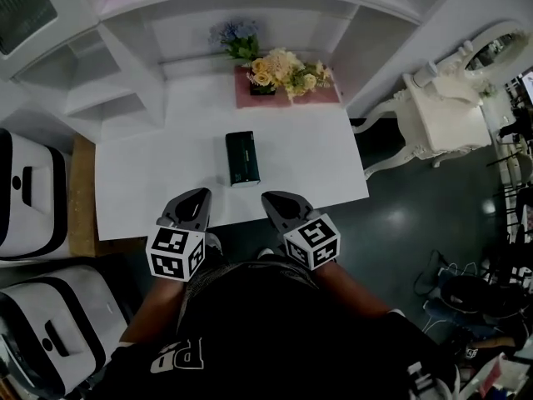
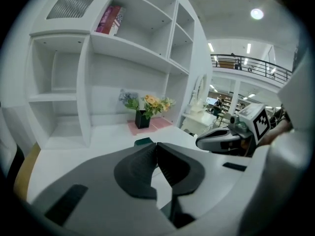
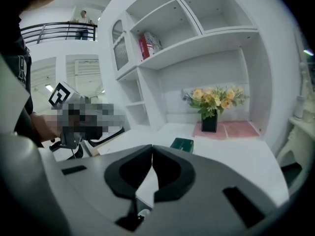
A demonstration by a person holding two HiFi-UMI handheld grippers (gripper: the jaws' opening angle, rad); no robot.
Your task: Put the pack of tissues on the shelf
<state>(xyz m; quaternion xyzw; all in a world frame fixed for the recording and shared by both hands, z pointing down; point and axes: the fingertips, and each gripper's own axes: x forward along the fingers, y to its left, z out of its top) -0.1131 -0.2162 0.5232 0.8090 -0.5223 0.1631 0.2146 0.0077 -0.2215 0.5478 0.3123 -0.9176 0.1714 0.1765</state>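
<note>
The pack of tissues [image 1: 241, 158] is a dark green block lying flat in the middle of the white desk [image 1: 150, 182]; it also shows as a small green shape in the left gripper view [image 2: 143, 141] and in the right gripper view [image 3: 182, 144]. My left gripper [image 1: 200, 195] hovers at the desk's near edge, left of the pack, its jaws shut and empty. My right gripper [image 1: 268, 198] sits beside it at the near edge, just right of the pack, also shut with nothing held. White shelf compartments [image 1: 100, 90] rise at the desk's back left.
A vase of yellow flowers [image 1: 283, 72] stands on a pink mat [image 1: 325, 92] at the back of the desk. A red book [image 2: 110, 19] sits on an upper shelf. A white ornate side table [image 1: 445, 115] stands to the right. White appliances [image 1: 33, 198] are on the left floor.
</note>
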